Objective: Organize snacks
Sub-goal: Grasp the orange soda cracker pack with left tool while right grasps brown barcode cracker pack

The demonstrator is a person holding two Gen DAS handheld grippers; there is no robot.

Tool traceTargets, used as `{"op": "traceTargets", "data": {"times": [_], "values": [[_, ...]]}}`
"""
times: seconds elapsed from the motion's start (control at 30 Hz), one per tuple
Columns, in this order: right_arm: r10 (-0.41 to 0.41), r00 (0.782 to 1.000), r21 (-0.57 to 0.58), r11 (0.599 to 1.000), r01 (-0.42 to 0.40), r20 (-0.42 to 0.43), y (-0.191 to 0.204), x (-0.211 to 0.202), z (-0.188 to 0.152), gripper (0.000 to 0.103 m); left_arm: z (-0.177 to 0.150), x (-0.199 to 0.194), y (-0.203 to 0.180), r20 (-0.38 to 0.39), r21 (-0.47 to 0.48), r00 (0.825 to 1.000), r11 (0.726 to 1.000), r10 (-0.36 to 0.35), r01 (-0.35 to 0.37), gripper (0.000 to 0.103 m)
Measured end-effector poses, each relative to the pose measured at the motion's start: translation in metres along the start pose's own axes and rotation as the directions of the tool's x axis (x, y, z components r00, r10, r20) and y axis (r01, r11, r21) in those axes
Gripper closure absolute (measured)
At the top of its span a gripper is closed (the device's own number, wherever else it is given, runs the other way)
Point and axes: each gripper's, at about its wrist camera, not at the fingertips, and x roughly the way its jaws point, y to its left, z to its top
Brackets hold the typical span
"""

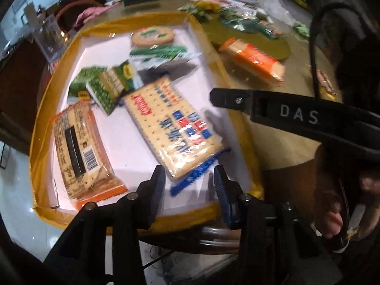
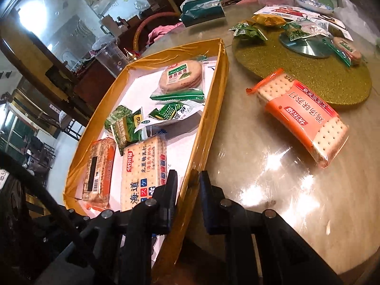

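**Crackers in the tray, one pack left on the table**

The yellow-walled tray fills the left-centre of the right wrist view. On its white floor lie a blue-edged soda cracker pack, an orange cracker pack barcode side up, green snack sachets and a round biscuit pack. Another orange cracker pack lies at centre right on the glossy table.

The left gripper is part-open and empty above the blue pack's end. The right gripper stands narrowly apart astride the tray's wall, and I cannot tell whether it is pinching the wall.

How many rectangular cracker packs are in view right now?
3. Two lie in the tray: an orange pack and a blue-print pack. One orange pack sits on the table outside. Others may be hidden.
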Motion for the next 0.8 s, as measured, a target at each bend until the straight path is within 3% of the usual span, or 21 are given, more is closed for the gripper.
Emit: {"op": "traceTargets", "data": {"times": [0.07,0.13,0.17,0.2,0.23,0.3,0.43,0.6,0.8], "values": [[0.041,0.999,0.006,0.999,-0.041,0.024,-0.004,-0.009,-0.002,0.082,0.0,-0.014,-0.008,0.047,0.02,0.998,0.999,-0.043,0.042,0.042],[0.076,0.992,-0.016,0.997,-0.075,0.096,-0.01,-0.032,-0.009,0.058,0.004,-0.028,-0.017,0.121,0.019,0.991,0.999,-0.052,0.05,0.022],[0.096,0.986,-0.032,0.995,-0.093,0.138,-0.013,-0.045,-0.014,0.049,0.007,-0.032,-0.021,0.157,0.011,0.985,0.998,-0.067,0.066,0.018],[0.116,0.976,-0.051,0.993,-0.108,0.184,-0.019,-0.059,-0.018,0.032,0.011,-0.036,-0.025,0.195,-0.003,0.977,0.996,-0.083,0.085,0.016],[0.118,0.969,-0.059,0.992,-0.108,0.219,-0.026,-0.071,-0.021,0.025,0.016,-0.037,-0.029,0.219,-0.018,0.971,0.994,-0.097,0.103,0.016],[0.093,0.962,-0.047,0.995,-0.084,0.256,-0.041,-0.089,-0.024,0.025,0.029,-0.034,-0.041,0.232,-0.033,0.965,0.991,-0.119,0.13,0.016],[0.051,0.953,0.056,0.996,-0.071,0.297,-0.085,-0.124,-0.033,0.024,0.058,-0.02,-0.07,0.22,-0.005,0.969,0.993,-0.112,0.116,0.016],[-0.015,0.945,0.114,0.993,-0.023,0.326,-0.122,-0.152,-0.036,0.023,0.078,-0.006,-0.085,0.205,-0.031,0.964,0.984,-0.167,0.177,0.016],[-0.113,0.94,0.205,0.978,0.047,0.323,-0.154,-0.164,-0.03,0.023,0.103,0.023,-0.09,0.151,-0.089,0.977,0.983,-0.148,0.162,0.016]]}}
